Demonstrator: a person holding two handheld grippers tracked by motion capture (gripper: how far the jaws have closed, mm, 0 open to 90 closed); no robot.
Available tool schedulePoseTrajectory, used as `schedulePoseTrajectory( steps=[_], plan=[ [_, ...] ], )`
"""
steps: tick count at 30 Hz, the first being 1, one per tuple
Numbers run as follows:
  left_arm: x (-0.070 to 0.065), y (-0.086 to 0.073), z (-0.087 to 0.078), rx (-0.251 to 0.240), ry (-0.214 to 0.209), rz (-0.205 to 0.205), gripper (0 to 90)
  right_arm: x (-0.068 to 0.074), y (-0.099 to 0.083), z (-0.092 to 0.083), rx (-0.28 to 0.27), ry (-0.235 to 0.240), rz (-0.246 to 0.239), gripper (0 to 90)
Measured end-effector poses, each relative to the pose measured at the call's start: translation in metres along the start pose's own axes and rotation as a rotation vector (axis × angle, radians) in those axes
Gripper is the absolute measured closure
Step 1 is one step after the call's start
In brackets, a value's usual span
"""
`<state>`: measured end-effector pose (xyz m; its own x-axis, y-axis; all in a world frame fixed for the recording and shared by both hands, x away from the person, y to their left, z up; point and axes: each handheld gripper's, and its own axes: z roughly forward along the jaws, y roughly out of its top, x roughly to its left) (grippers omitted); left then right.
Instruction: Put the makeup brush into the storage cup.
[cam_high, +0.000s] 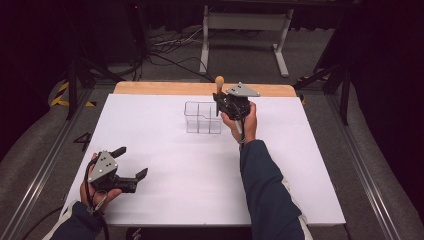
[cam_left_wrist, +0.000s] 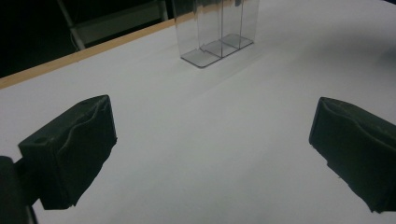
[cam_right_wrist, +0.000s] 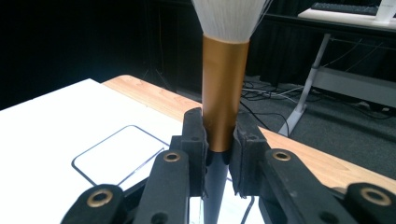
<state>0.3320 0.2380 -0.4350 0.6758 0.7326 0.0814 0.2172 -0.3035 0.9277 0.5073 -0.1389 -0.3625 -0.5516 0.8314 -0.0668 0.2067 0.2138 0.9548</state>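
Right gripper view | our right gripper (cam_right_wrist: 219, 140) clenches the brush (cam_right_wrist: 224, 93) upright, long axis vertical | clear organizer (cam_high: 202, 117) just below-left | left gripper (cam_high: 131, 162) released, well apart on table (cam_high: 200, 190).

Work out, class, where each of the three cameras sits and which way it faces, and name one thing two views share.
High view: above the person's side, looking forward and down on the white table; both forearms, left gripper and right gripper show.
Left gripper view: rides the left gripper, looking across the table between its wide-apart jaws.
Right gripper view: rides the right gripper, jaws clamping an upright brush.
Shared: the clear divided box appears in the high and left gripper views.
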Motion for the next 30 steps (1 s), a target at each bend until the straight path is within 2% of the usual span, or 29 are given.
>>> schedulePoseTrajectory(
  steps=[7, 30],
  plan=[
    [0.000, 0.000, -0.001, -0.011, 0.008, -0.006, 1.5, 0.000, -0.004, 0.001, 0.007, 0.003, 0.001, 78.1],
    [0.000, 0.000, 0.000, -0.001, 0.014, 0.001, 2.0, 0.002, -0.017, 0.003, 0.038, 0.013, 0.011, 77.9]
  ],
)
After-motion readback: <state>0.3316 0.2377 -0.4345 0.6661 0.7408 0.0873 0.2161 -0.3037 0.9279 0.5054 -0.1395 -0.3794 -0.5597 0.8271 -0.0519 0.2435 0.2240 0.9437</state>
